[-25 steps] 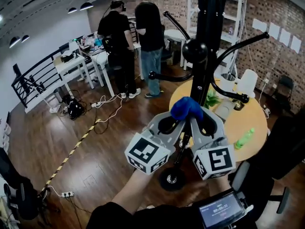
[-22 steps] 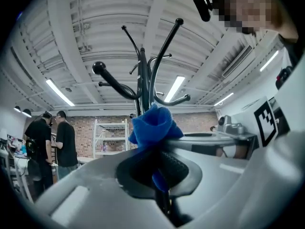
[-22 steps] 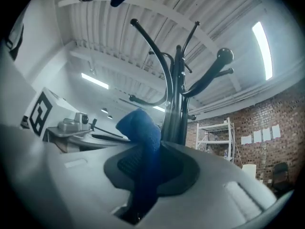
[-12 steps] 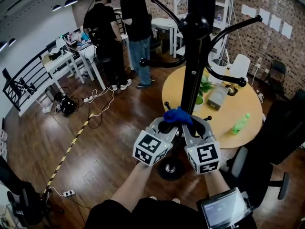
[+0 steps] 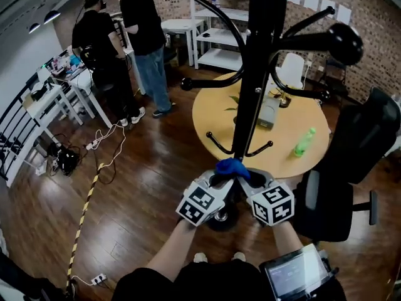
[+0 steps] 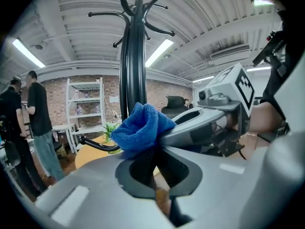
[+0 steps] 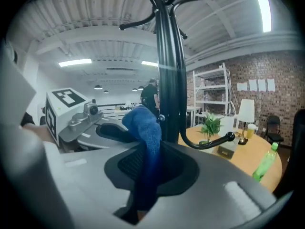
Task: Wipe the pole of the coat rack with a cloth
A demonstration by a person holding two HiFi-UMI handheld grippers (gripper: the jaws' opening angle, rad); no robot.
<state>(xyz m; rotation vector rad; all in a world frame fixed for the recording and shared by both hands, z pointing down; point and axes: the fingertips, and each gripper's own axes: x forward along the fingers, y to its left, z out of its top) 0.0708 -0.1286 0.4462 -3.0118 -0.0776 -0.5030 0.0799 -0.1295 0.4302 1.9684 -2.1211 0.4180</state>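
Note:
The coat rack's black pole (image 5: 254,74) rises through the middle of the head view, with curved hooks at several heights. A blue cloth (image 5: 232,167) is bunched against the pole just below the lowest small hooks. My left gripper (image 5: 217,182) and right gripper (image 5: 249,182) meet there, both shut on the cloth from either side. In the left gripper view the cloth (image 6: 141,128) bulges out of the shut jaws in front of the pole (image 6: 130,70). In the right gripper view the cloth (image 7: 146,132) hangs down through the jaws beside the pole (image 7: 170,80).
The rack's round base (image 5: 219,219) stands on the wood floor below the grippers. A round yellow table (image 5: 310,121) behind the pole holds a green bottle (image 5: 303,142) and a plant. A black office chair (image 5: 354,162) is at right. Two people (image 5: 141,36) stand back left; cables (image 5: 100,158) cross the floor.
Both grippers have slid the cloth down the pole, from the level of the big ball-ended hooks to just under the lowest small hooks. They remain shut on it.

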